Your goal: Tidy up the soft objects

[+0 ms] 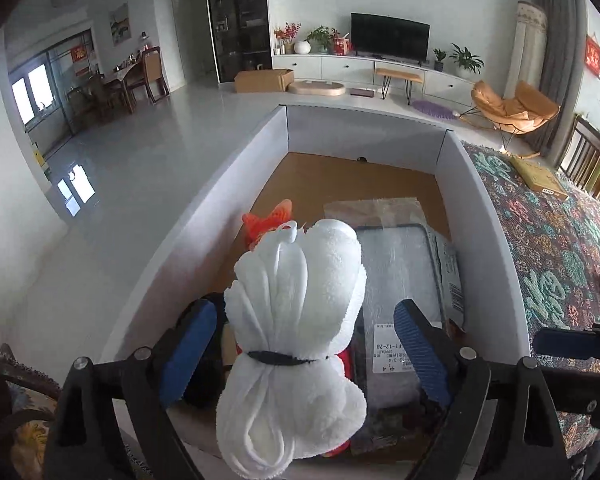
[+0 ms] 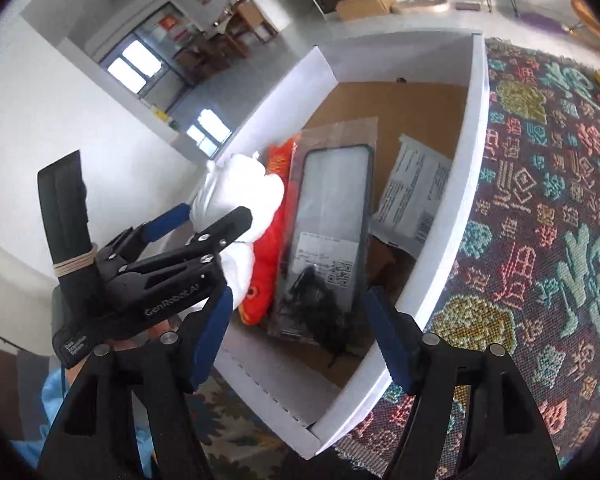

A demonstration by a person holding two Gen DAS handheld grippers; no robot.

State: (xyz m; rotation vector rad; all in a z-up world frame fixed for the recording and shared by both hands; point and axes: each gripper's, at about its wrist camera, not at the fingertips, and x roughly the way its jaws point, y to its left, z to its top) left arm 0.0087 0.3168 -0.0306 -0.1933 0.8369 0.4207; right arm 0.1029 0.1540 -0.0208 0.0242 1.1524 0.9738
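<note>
A white rolled towel (image 1: 296, 320) tied with a black band hangs over the near end of a white-walled box (image 1: 492, 240). My left gripper (image 1: 304, 348) stands open around it, and the right pad is clearly apart from the cloth. In the right wrist view the towel (image 2: 240, 192) sits between the left gripper's (image 2: 208, 220) fingers, above an orange plush fish (image 2: 268, 264). A clear bagged grey item (image 2: 332, 220) and a white packet (image 2: 416, 192) lie in the box (image 2: 440, 260). My right gripper (image 2: 300, 344) is open and empty over the box's near end.
The box rests on a patterned woven cloth (image 2: 540, 200), with a flat cardboard pack (image 1: 540, 178) further along it. Pale floor drops away left of the box. A blue sleeve (image 2: 56, 392) shows under the left gripper. One finger of the right gripper (image 1: 568, 342) reaches in at the right edge.
</note>
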